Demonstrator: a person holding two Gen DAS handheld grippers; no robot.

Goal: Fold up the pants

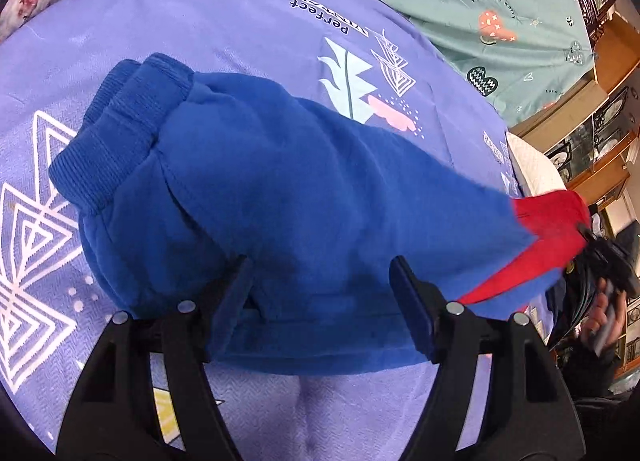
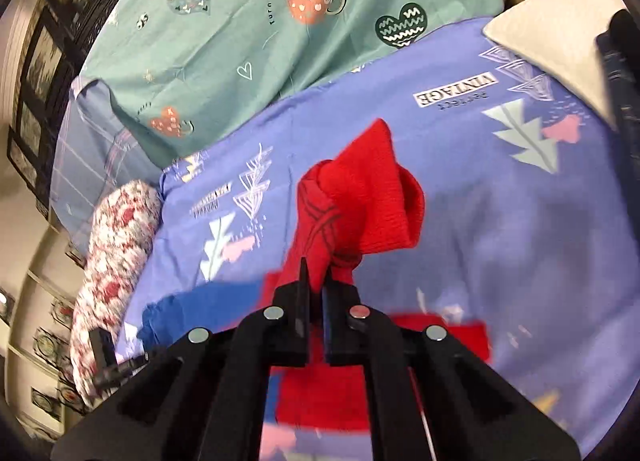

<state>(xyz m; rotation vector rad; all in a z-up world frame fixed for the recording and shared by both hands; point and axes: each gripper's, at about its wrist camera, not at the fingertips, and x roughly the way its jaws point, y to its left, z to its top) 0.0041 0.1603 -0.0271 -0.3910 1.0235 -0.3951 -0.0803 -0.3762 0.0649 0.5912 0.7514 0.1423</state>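
Note:
The pants (image 1: 280,189) are blue fleece with a ribbed waistband at upper left and red leg ends (image 1: 552,237) at right. They lie on the purple printed bedsheet (image 1: 200,13). My left gripper (image 1: 320,277) is open, its fingers spread over the near edge of the blue part. In the right wrist view my right gripper (image 2: 316,281) is shut on the red leg ends (image 2: 360,205) and holds them up above the sheet, with the ribbed cuffs hanging past the fingertips. The blue part (image 2: 192,309) trails to the lower left.
A green heart-print sheet (image 2: 280,21) lies beyond the purple one (image 2: 500,241). A floral pillow (image 2: 116,261) sits at the left and a white pillow (image 2: 560,33) at the right edge. Wooden cabinets (image 1: 600,133) stand beside the bed.

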